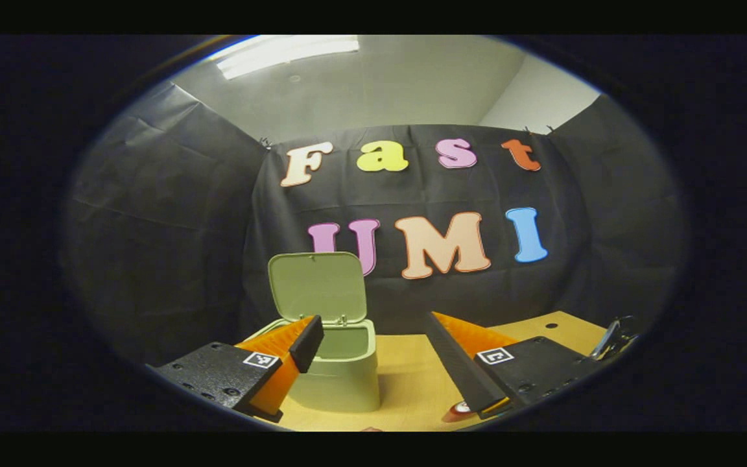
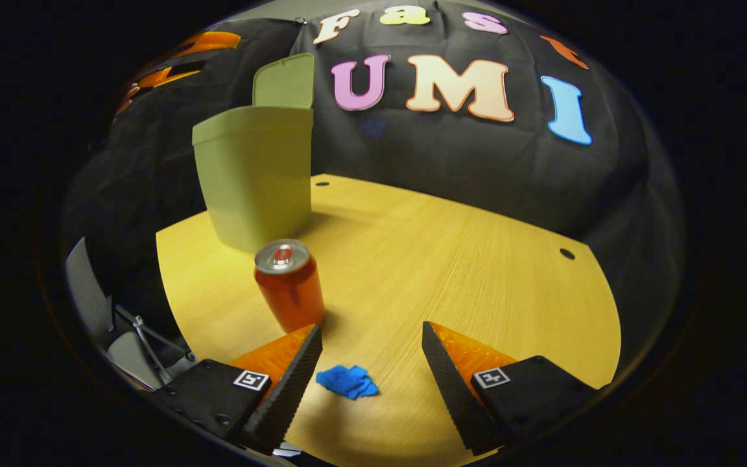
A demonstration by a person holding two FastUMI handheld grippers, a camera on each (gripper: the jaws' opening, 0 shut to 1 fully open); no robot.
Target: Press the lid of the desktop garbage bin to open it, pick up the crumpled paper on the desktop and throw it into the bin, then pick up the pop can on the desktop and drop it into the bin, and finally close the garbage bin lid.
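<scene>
The pale green bin (image 1: 341, 373) stands on the wooden table with its lid (image 1: 318, 285) swung up and open. My left gripper (image 1: 373, 340) hovers open just in front of the bin, its left finger overlapping the rim. In the right gripper view, the bin (image 2: 253, 185) sits at the far left with the lid (image 2: 286, 81) upright behind it. A red pop can (image 2: 289, 288) stands upright in front of the bin. Blue crumpled paper (image 2: 347, 381) lies on the table between the fingers of my open right gripper (image 2: 371, 331), which touch nothing.
The round-edged wooden table (image 2: 451, 259) has small holes near its far edge. A chair frame (image 2: 107, 324) sits beyond the table's left edge. The top of the can (image 1: 461, 408) peeks out under my left gripper's right finger.
</scene>
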